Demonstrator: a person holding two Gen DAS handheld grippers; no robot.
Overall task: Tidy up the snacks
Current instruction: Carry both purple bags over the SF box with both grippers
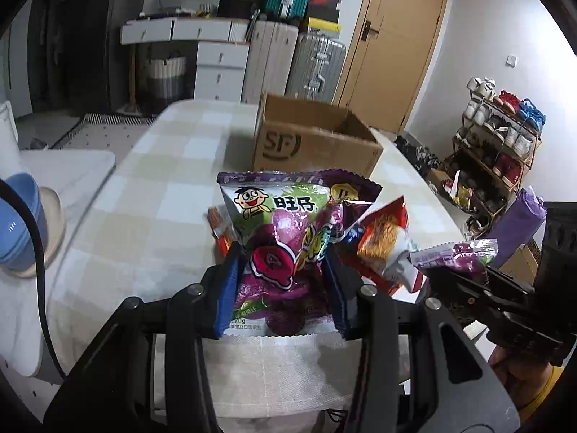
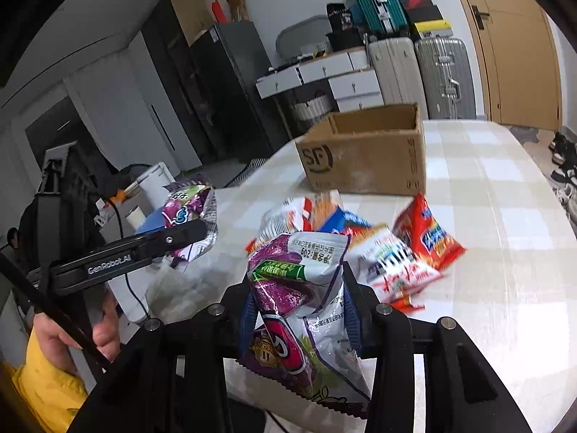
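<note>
Your left gripper (image 1: pixel 285 270) has its jaws clamped on one purple snack bag (image 1: pixel 288 238), your right gripper (image 2: pixel 301 310) on another (image 2: pixel 299 288), both lifted off the desk (image 2: pixel 505 252), presumably bound for the open cardboard box (image 2: pixel 364 155) behind the loose packets (image 2: pixel 396 252).

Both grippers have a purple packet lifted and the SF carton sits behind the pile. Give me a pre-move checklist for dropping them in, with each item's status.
1. Left gripper shut on its purple snack packet: ok.
2. Right gripper shut on its own purple packet: ok.
3. Cardboard box upright, top open: ok.
4. Room inside the box: cannot tell, its floor is hidden by the walls.
5. Path to the box: ok, provided both packets pass above the loose snack pile lying between the grippers and the box.
6. Grippers apart from each other: ok, left one is off to the side in the right wrist view.
</note>
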